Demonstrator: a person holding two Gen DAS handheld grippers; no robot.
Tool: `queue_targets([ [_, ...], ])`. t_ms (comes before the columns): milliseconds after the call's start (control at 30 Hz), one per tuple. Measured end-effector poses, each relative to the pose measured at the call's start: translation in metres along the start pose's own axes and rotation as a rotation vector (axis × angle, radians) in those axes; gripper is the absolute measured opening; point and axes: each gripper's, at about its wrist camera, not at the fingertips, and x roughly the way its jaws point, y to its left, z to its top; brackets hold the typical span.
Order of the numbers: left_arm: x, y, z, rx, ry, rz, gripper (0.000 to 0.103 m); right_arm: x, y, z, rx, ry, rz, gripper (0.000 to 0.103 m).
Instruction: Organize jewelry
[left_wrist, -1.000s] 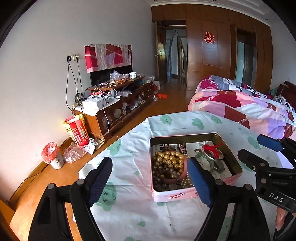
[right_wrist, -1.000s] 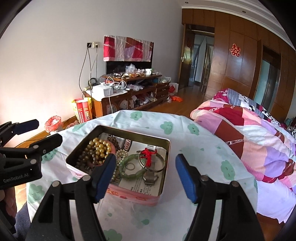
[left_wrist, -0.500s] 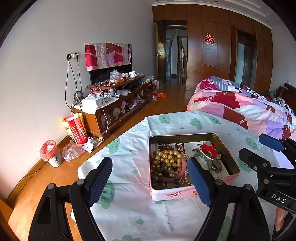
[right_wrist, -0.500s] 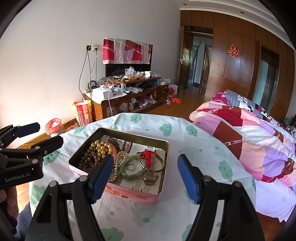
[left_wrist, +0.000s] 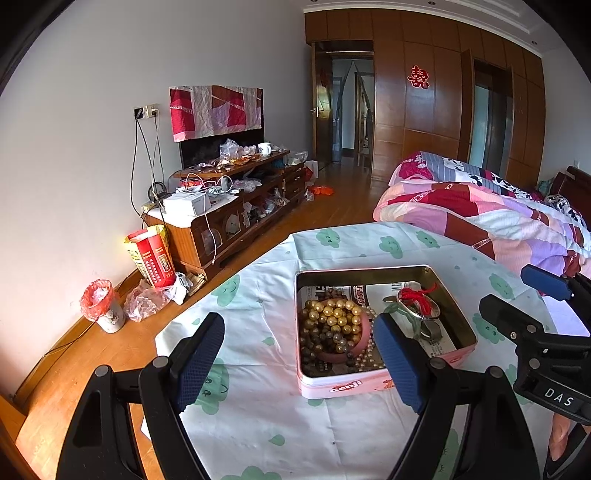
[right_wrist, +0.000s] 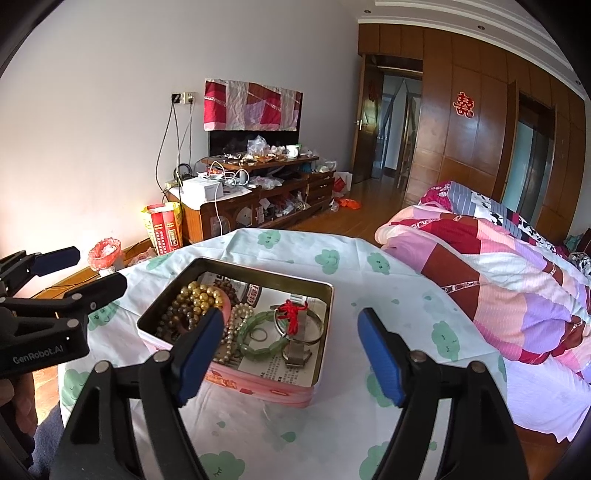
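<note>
You held the left gripper (left_wrist: 297, 365) above the near left part of the table (left_wrist: 258, 424), its jaws spread wide and clasping nothing. Its left finger stood over bare cloth, and its right finger crossed in front of the tin's near edge without, as far as could be judged, touching it.

Ahead of that gripper and slightly to its right sat the pink tin (left_wrist: 343, 387), lidless and lined with printed paper. All the jewelry in view lay inside it. Nearest the left gripper's right finger was a heap of gold and dark beads (left_wrist: 330, 328) over a pink bangle. A string of small pearls (right_wrist: 236, 325) ran beside the heap. Further right, and just ahead of the right gripper's left finger, lay a green bangle (right_wrist: 258, 341) with a small ring inside its loop, then a silver bangle tied with red thread (right_wrist: 299, 319) and a watch (right_wrist: 297, 354) beneath it.

The pieces were gathered in one tin but overlapped and unsorted. This fitted either a collection finished or a sorting yet to be done. I could not settle which.

You held the right gripper (right_wrist: 290, 354) over the tin's near right corner, jaws likewise parted wide and empty. Its right finger hung over bare cloth, clear of the tin.
</note>
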Motion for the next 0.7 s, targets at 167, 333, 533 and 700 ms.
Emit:
queue_targets([
  [167, -0.0002, 0.0005, -0.0003, -0.002, 0.004, -0.001, 0.083, 0.0003, -0.0007, 0.0007, -0.001, 0.005, 0.001, 0.077],
  [333, 0.0008, 0.0005, 0.0, -0.002, 0.01, -0.001, 0.083, 0.0004, -0.0008, 0.0006, 0.0, 0.005, 0.001, 0.077],
  [533, 0.0013, 0.0008, 0.0001, -0.001, 0.01, 0.001, 0.083, 0.0006, -0.0014, 0.0003, 0.001, 0.008, 0.0, 0.077],
  [700, 0.0013, 0.0009, 0.0003, -0.001, 0.011, 0.001, 0.083, 0.0001, -0.0029, -0.0003, 0.003, 0.009, 0.0, 0.077],
])
